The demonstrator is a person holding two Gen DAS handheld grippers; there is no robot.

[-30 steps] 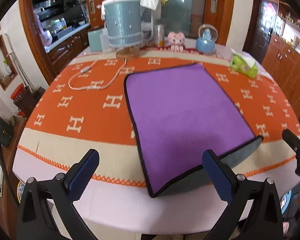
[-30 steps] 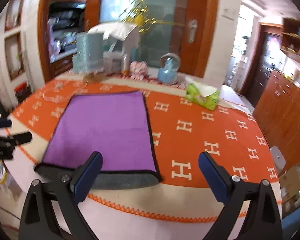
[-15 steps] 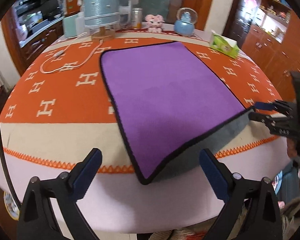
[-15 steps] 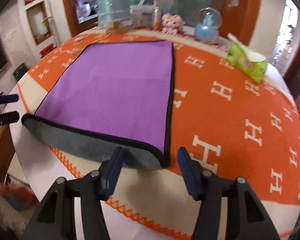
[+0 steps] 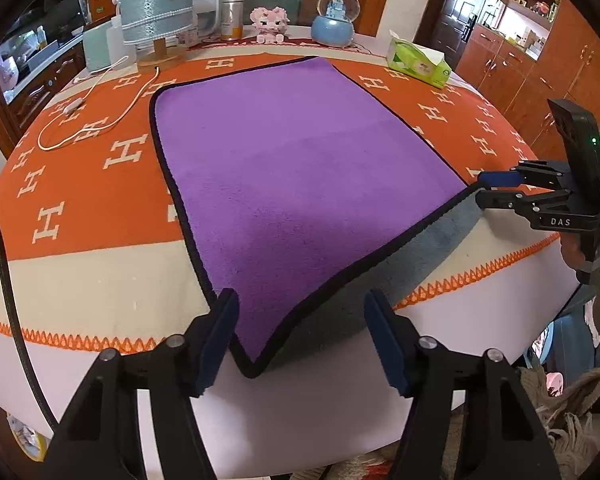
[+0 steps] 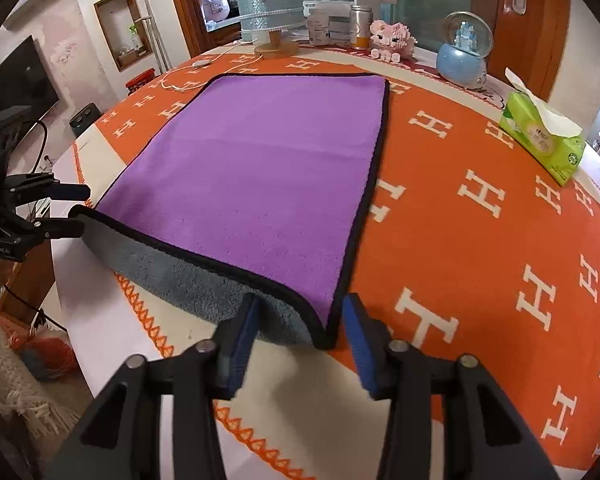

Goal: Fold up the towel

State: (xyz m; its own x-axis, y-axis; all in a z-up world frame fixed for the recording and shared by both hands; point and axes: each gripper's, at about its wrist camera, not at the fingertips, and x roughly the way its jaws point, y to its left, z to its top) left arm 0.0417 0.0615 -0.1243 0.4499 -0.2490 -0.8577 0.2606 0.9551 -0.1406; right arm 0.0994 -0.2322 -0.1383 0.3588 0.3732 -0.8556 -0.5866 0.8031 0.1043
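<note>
A round table (image 5: 100,184) under an orange cloth with white H marks filled both views. On it a purple towel (image 5: 296,168) with a black hem lay spread flat, its near edge hanging over the table's near rim and showing a grey underside. At the far side stood a lamp (image 5: 156,4) with a pale blue shade, its white cord (image 5: 100,92) trailing over the cloth to the left of the towel. To the right of the lamp sat a tin (image 5: 232,18), a pink toy (image 5: 269,24) and a blue snow globe (image 5: 335,20), with a green tissue pack (image 5: 418,62) further right, well apart from the towel. The left gripper (image 5: 300,332) had its 2 blue-padded fingers apart on either side of the towel's near left corner, not clamped on it. The right gripper (image 6: 298,326) likewise stood with its fingers apart astride the near right corner, the hem between them.
</note>
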